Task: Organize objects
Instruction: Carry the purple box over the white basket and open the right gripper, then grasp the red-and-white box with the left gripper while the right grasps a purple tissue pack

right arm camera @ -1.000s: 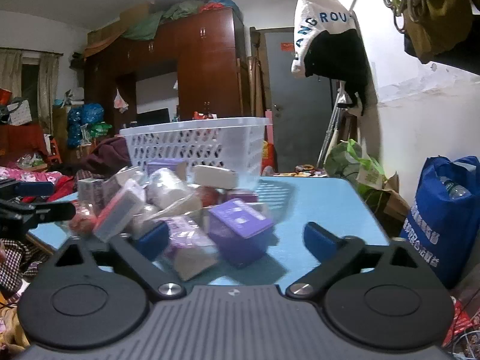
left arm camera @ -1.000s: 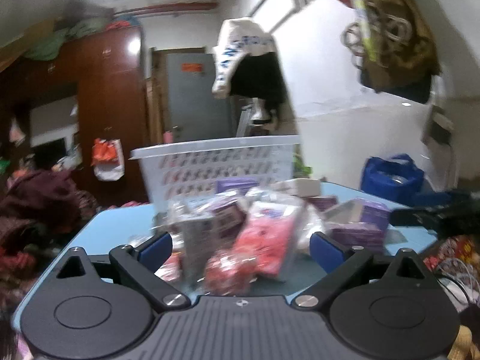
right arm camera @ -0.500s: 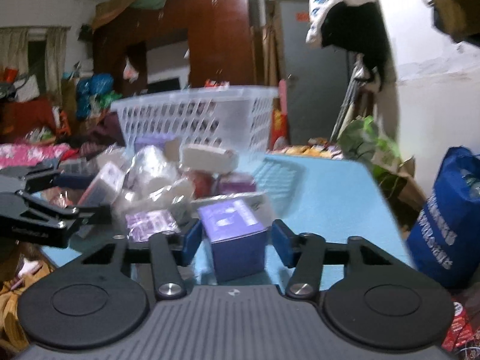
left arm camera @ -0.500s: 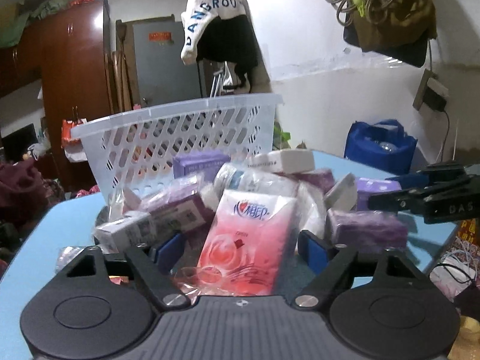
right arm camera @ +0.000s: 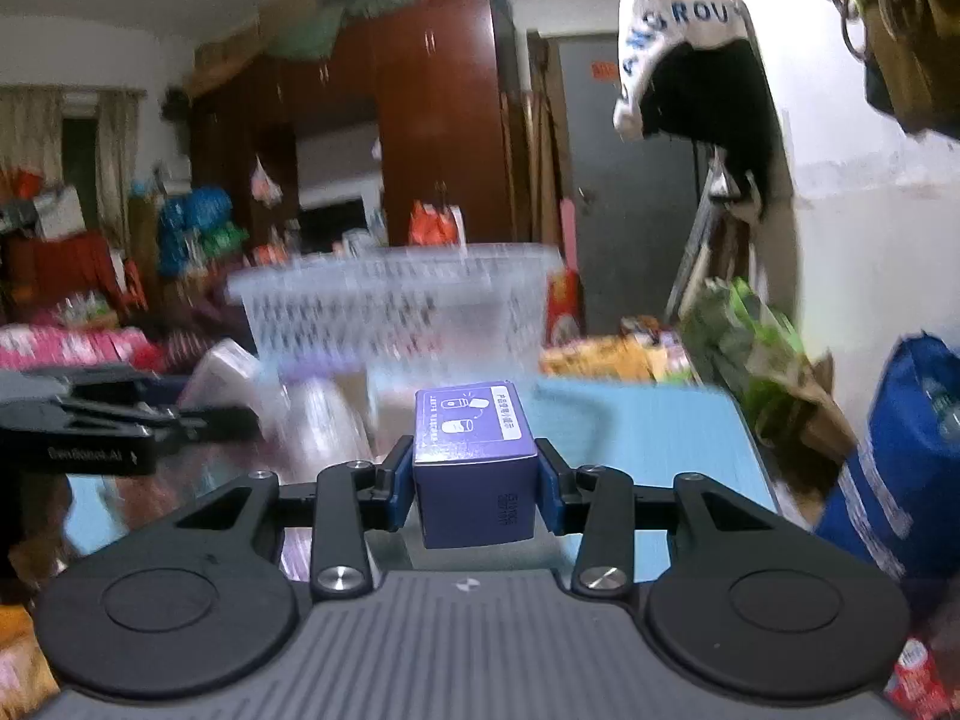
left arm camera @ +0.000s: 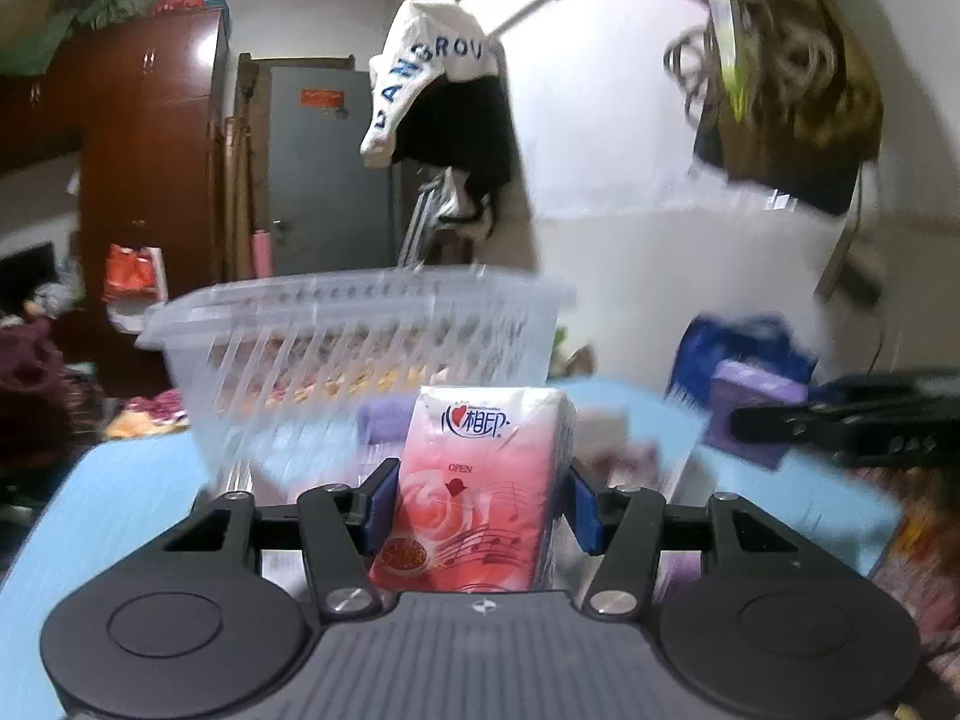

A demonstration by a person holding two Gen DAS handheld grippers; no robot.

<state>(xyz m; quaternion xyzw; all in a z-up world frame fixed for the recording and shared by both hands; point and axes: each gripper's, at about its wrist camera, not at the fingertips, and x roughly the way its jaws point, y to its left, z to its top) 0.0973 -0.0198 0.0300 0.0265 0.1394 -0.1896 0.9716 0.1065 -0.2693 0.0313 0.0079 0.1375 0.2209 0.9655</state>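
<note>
L claw [left arm camera: 483,501] has just been closing and now pinches a pink tissue pack [left arm camera: 480,486] upright btwn its blue pads, lifted above the blue worktop [left arm camera: 138,480]. White basket [left arm camera: 360,354] sits behind it, blurred. R claw [right arm camera: 474,483] has also just been closing; it pinches a purple box [right arm camera: 474,462] by its sides, over the worktop's near part. Pile of other packs [right arm camera: 312,414] lies left of the box, in front of the basket, too blurred to tell apart.

White basket [left arm camera: 360,324] and heaped packets [right arm camera: 312,414], motion-blurred
</note>
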